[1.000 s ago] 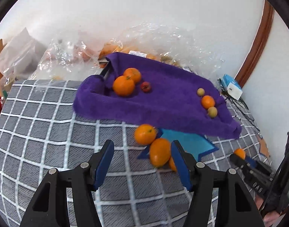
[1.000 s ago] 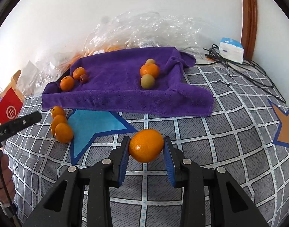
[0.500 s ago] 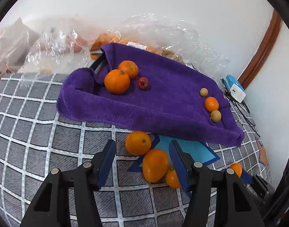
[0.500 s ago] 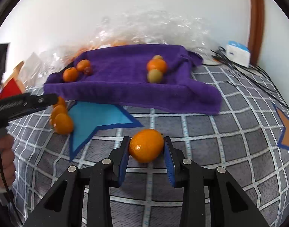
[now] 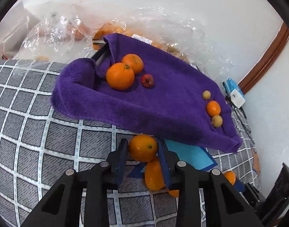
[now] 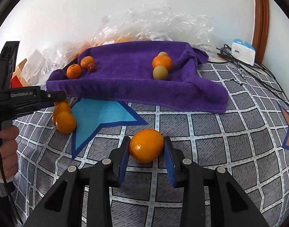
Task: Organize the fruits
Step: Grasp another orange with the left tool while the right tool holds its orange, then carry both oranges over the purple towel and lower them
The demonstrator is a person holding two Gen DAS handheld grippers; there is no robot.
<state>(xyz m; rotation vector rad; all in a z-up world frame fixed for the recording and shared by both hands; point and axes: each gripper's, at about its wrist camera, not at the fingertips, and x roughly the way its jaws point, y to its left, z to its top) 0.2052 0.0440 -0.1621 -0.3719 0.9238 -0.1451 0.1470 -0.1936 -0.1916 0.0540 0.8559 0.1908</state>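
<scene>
We hold one orange in each gripper. The left gripper (image 5: 142, 148) is clamped on an orange (image 5: 142, 148) just in front of the near edge of the purple towel (image 5: 163, 106), above two more loose oranges (image 5: 153, 174) lying on the checked bedcover (image 5: 31, 132). The right gripper (image 6: 146, 146) pinches a second orange (image 6: 146, 145) over the bedcover, well short of the towel's near edge.

The risks, as we judge them:

- Both fruits are round and smooth-skinned, gripped only across the middle. A quick tilt could let either roll out forward.
- The towel's near edge is raised. If we come in too low, a fingertip or the fruit may catch the fold and drag the cloth, disturbing the oranges and small red fruit (image 5: 147, 80) at its far left corner.
- The towel is soft and uneven, so a fruit released from height may roll off an edge.
- The two grippers work close together and could collide.
</scene>
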